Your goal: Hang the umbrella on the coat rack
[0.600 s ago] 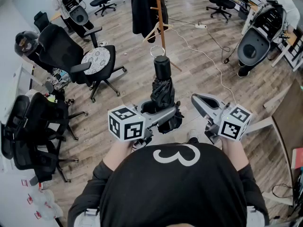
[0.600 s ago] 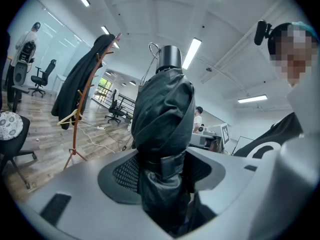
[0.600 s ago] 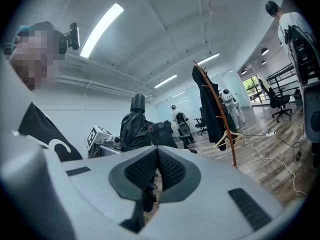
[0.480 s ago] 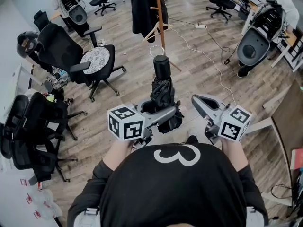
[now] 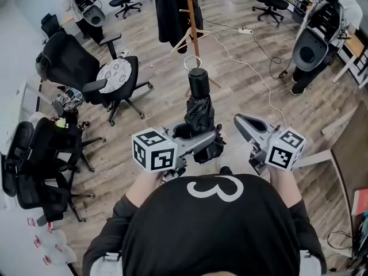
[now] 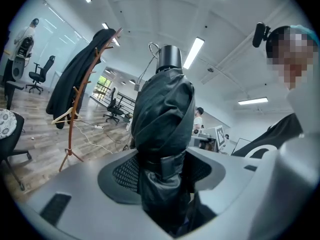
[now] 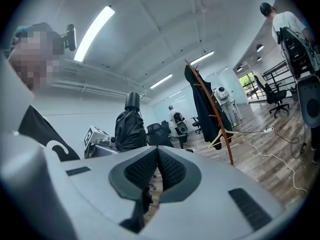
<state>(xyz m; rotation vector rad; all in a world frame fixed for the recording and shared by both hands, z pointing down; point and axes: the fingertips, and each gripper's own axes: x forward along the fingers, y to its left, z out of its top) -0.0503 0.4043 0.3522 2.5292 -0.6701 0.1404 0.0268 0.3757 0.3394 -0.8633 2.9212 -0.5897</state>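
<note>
Two grippers up, carry step in hand: L gripper [image 5: 198, 141] jaws clamped on the folded umbrella [image 5: 199, 108], held upright w/ its wrist loop [image 5: 192, 62] on top, well short of the coat rack [image 5: 193, 16]. R gripper [image 5: 241, 121] jaws together, empty. Next, prob.: walk closer, lift, hook the loop onto the rack.

Black umbrella [image 5: 199, 115]; reddish-brown wooden coat rack [image 5: 194, 22] bearing black coat [image 5: 169, 10]; grey left gripper [image 5: 202, 138] and right gripper [image 5: 241, 121] with black-and-white marker cubes [image 5: 153, 150]; grey-brown plank floor [image 5: 161, 105]; black chair [image 5: 69, 59], white speckle-patterned seat.
</note>
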